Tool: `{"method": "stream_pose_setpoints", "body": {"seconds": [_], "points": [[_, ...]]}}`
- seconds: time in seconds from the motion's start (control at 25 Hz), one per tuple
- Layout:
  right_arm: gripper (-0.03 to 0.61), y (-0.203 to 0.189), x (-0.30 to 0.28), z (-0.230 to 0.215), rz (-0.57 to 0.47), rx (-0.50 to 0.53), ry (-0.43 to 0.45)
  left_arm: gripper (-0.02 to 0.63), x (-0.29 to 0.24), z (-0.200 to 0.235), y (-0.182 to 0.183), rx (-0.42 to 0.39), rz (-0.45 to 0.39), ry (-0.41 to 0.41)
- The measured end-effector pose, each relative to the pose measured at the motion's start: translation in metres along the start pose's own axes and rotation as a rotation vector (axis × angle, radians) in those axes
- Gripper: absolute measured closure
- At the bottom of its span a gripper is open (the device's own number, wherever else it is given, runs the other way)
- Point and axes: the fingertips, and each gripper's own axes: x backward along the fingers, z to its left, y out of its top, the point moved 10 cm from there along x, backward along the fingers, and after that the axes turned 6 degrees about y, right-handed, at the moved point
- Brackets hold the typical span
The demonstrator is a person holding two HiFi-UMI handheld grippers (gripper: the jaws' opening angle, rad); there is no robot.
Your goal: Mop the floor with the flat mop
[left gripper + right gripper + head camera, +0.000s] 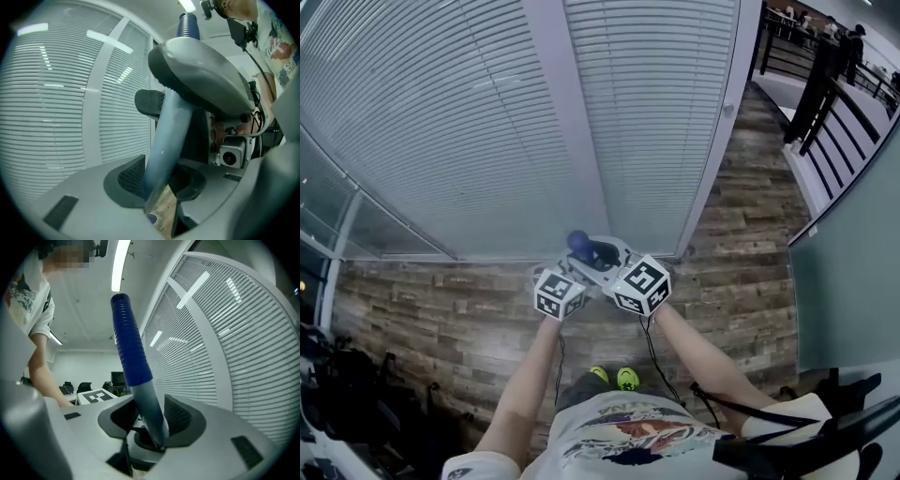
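Wood-plank floor [741, 234] beside a wall of white blinds [441, 122], with both grippers held close together mid-scene, near the blinds. Left gripper [157, 140] has its fingers clamped on the pale shaft of the flat mop handle [129, 348], below its blue ribbed grip. Right gripper [151, 420] sits just right of it, fingers [183, 417] closed on the same shaft; handle roughly upright, mop head out of sight.
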Motion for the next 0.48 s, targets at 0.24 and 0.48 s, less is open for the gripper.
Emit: {"method": "stream_pose_setpoints", "body": {"seconds": [0.24,0.48], "points": [[0.410,0.017,-0.030,-0.021,-0.016,-0.025,0.051,0.499,-0.002,0.035,0.014,0.038,-0.009,0.023],[0.439,0.031,-0.059,-0.049,-0.022,0.052,-0.027,0.502,-0.017,0.075,0.029,0.048,-0.016,0.032]]}}
